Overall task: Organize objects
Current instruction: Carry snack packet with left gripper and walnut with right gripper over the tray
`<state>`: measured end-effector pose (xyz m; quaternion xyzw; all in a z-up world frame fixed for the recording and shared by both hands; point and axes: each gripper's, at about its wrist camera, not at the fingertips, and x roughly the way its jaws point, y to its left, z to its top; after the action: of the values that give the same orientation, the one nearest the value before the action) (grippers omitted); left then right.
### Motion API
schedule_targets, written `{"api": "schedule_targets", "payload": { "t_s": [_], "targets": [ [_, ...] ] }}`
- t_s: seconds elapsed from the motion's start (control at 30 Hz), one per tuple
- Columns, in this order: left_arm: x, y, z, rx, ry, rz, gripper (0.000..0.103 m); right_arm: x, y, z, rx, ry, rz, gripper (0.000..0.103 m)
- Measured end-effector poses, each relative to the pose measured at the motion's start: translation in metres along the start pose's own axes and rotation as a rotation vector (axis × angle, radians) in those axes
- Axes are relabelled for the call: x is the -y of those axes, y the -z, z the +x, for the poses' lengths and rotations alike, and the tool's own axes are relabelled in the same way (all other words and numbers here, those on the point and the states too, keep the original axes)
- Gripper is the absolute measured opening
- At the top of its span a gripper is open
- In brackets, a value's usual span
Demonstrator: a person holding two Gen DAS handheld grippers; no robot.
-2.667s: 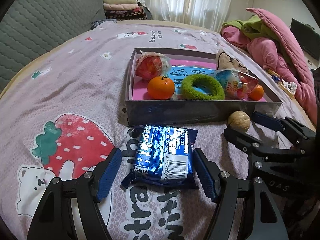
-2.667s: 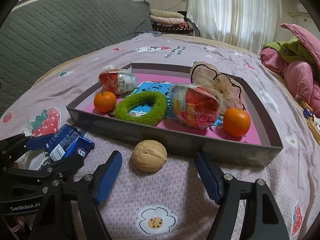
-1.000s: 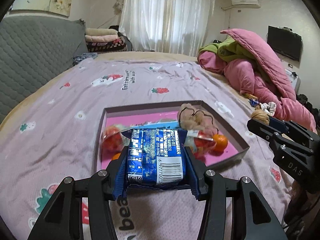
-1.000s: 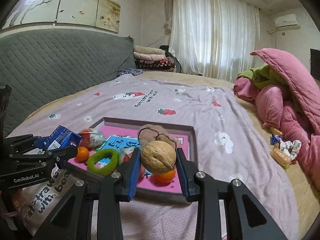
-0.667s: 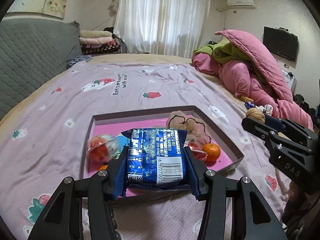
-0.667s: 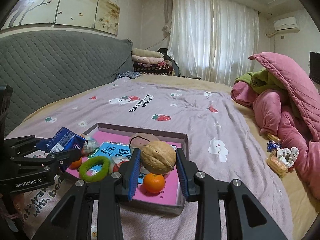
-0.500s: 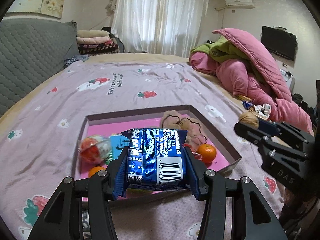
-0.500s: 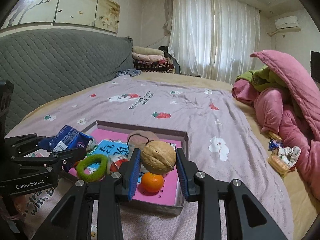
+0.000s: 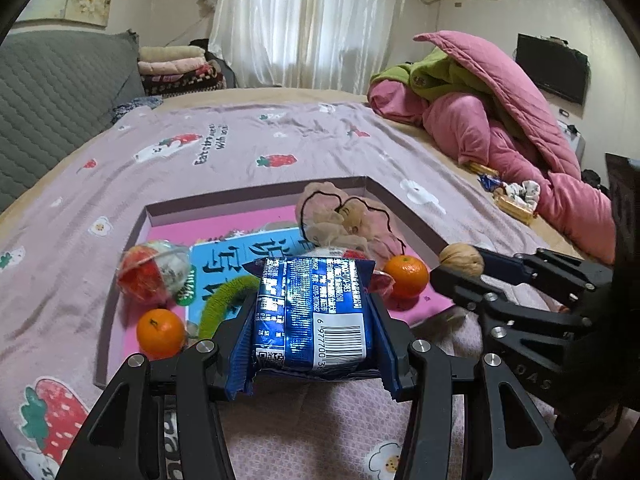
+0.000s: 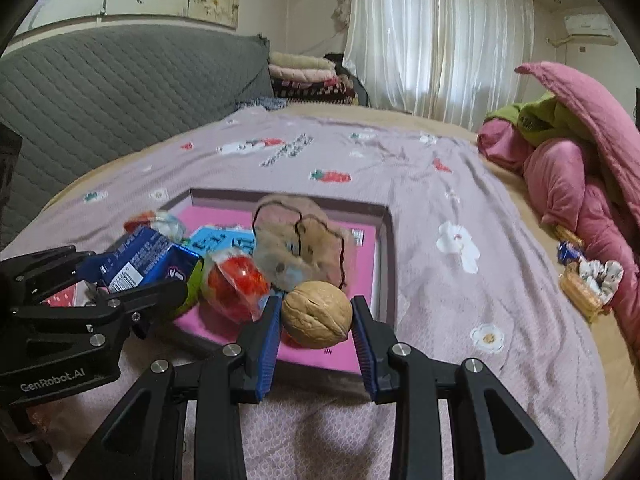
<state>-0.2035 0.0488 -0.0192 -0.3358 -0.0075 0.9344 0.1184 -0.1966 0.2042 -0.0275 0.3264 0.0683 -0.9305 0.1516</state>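
1. Both grippers are now hanging over the tray's near edge and tilting down into it; 2.7 seconds back they were sitting low on the bedspread, jaws spread wide either side of the packet and the walnut, neither yet lifted.
2. I am keeping the left gripper clamped on the blue packet, its pads pressing the packet's two long sides so that the barcode end is facing me and the far end is leading toward the tray.
3. I am keeping the right gripper clamped on the walnut, which is sitting between the pad tips, well forward, so it can drop clear once I let go.
4. I am carrying both at once so that, as I judge it, one pass is putting the last two loose things away.
5. Below the packet the tray is already holding a green ring, two oranges, two wrapped red toys and a plush on a blue booklet.
6. Free pink floor is showing mostly at the near right corner, beneath the walnut, so I am favouring that spot.
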Motion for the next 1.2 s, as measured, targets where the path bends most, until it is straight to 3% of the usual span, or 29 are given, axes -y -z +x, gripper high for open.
{"api": "schedule_targets", "payload": {
  "t_s": [1.2],
  "targets": [
    [0.008, -0.009, 0.041, -0.044, 0.012, -0.006, 0.053, 0.009, 0.001, 0.038, -0.077, -0.018, 0.029, 0.035]
  ]
}}
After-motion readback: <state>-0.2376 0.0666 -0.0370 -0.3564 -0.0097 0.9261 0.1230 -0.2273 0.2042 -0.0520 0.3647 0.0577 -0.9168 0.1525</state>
